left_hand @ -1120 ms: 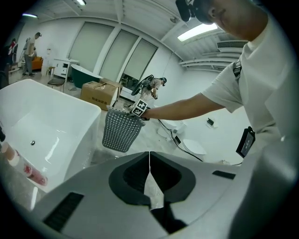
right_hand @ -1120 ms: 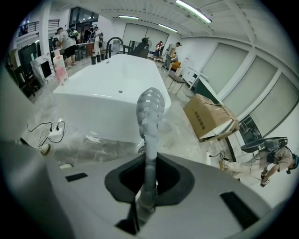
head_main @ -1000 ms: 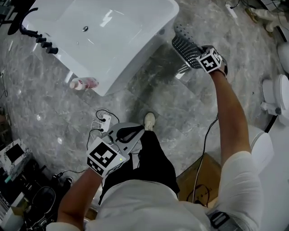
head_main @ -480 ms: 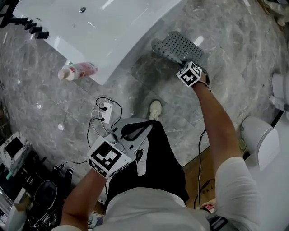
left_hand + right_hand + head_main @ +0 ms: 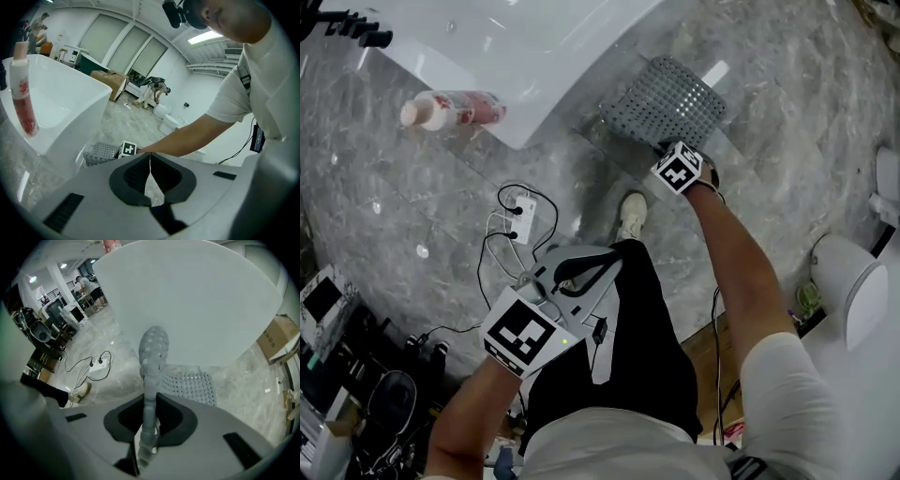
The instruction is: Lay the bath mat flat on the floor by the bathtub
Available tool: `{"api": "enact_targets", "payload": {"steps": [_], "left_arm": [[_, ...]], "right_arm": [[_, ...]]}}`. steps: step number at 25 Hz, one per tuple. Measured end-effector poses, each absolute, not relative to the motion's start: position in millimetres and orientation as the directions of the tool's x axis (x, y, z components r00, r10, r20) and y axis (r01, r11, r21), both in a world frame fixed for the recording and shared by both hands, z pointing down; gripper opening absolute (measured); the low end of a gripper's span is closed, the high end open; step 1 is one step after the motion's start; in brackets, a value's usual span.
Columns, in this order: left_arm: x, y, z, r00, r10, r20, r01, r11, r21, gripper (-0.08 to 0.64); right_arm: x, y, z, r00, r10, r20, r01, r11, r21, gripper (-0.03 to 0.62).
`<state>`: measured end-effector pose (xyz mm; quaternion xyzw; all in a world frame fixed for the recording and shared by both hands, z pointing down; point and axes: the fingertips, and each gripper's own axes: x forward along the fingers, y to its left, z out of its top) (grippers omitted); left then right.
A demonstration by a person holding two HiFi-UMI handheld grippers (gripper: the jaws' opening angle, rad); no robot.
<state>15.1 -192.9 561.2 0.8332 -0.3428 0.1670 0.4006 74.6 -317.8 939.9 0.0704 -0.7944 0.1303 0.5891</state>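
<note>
The grey perforated bath mat point(image 5: 667, 96) lies mostly spread on the marble floor beside the white bathtub point(image 5: 534, 47). My right gripper point(image 5: 662, 148) is at the mat's near edge, arm stretched forward. In the right gripper view the mat's edge point(image 5: 152, 357) stands upright between the jaws, which are opening, with the pads still against it; the rest of the mat point(image 5: 190, 383) lies flat beyond. My left gripper point(image 5: 581, 272) hangs by the person's leg, shut and empty, its jaws closed on each other point(image 5: 150, 161). From the left gripper view the mat point(image 5: 101, 152) shows far off.
A pink-and-white bottle point(image 5: 450, 110) stands on the tub's rim. A white power strip point(image 5: 523, 208) with cables lies on the floor left of the person's shoe point(image 5: 631, 214). A toilet point(image 5: 853, 286) stands at the right. Equipment crowds the lower left corner.
My right gripper has come down and toward the person with the mat. The mat, earlier dangling folded, now spreads over the floor beside the tub. The left gripper has stayed put.
</note>
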Motion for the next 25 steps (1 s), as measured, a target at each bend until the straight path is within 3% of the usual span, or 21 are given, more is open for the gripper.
{"api": "enact_targets", "payload": {"steps": [14, 16, 25], "left_arm": [[-4.6, -130.0, 604.7, 0.696, -0.446, 0.563, -0.717, -0.394, 0.575, 0.018], [-4.5, -126.8, 603.8, 0.7, -0.445, 0.558, -0.713, -0.398, 0.577, 0.018], [-3.4, -127.3, 589.5, 0.717, -0.457, 0.526, -0.696, -0.433, 0.573, 0.018]], "right_arm": [[50.5, -242.8, 1007.2, -0.294, 0.089, 0.952, -0.323, 0.928, -0.187, 0.127], [48.2, -241.2, 1006.2, -0.302, 0.083, 0.95, -0.33, 0.926, -0.185, 0.087], [42.0, -223.5, 983.3, -0.333, 0.086, 0.939, -0.331, 0.922, -0.201, 0.074]]}}
